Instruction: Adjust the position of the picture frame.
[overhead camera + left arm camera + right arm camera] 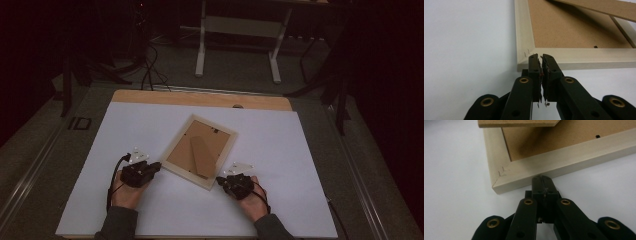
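Observation:
A pale wooden picture frame [200, 151] lies face down and turned askew on the white table sheet [300, 165], its brown backing board and fold-out stand up. My left gripper [156, 166] is shut with nothing in it, its tips against the frame's left corner [524, 53]. My right gripper [220, 181] is shut too, tips pressed to the frame's near edge [541, 167] beside the bottom corner. The left gripper [541, 57] meets the frame's rail in its own view; the right gripper [543, 178] does the same in the right gripper view.
The sheet covers a wooden tabletop [200, 97] with a dark floor around it. A white table stand [237, 40] and cables [150, 70] lie beyond the far edge. Broad bare sheet lies on both sides of the frame.

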The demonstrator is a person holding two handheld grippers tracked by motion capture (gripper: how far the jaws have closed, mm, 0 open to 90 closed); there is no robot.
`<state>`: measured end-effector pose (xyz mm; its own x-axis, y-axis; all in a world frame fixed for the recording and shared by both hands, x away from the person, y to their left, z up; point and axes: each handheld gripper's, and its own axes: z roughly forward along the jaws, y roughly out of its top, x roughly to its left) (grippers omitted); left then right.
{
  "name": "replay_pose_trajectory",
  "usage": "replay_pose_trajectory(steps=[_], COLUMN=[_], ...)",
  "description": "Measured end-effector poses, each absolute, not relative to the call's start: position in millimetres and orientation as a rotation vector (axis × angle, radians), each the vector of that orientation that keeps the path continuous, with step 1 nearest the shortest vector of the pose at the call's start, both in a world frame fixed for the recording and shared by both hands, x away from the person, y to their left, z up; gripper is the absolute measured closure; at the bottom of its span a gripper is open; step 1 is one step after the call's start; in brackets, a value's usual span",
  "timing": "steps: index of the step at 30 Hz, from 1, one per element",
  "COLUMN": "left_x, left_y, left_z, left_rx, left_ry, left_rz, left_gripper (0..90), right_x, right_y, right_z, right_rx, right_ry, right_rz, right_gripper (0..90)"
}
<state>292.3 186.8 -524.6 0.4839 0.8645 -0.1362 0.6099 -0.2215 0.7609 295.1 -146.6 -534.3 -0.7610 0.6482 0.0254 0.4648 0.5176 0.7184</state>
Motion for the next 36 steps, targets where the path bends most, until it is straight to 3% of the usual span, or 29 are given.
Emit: replay_pose_trajectory(steps=[13, 27, 36], left_x=[297, 301, 305], left_y=[188, 184, 178], left_z=[-528, -532, -535], left_rx=[1.927, 1.977, 1.99], left_ry=[1.256, 1.256, 1.258], left_rz=[0.381, 0.379, 0.374], left_gripper=[84.8, 90.0, 90.0], right_x=[296, 300, 315], right_y=[-125, -96, -114], right_z=[-533, -533, -522], right_rx=[0.873, 0.802, 0.851], right_ry=[2.558, 2.63, 2.564], right_rz=[1.07, 1.093, 1.134], right_gripper=[90.0, 90.0, 89.9])
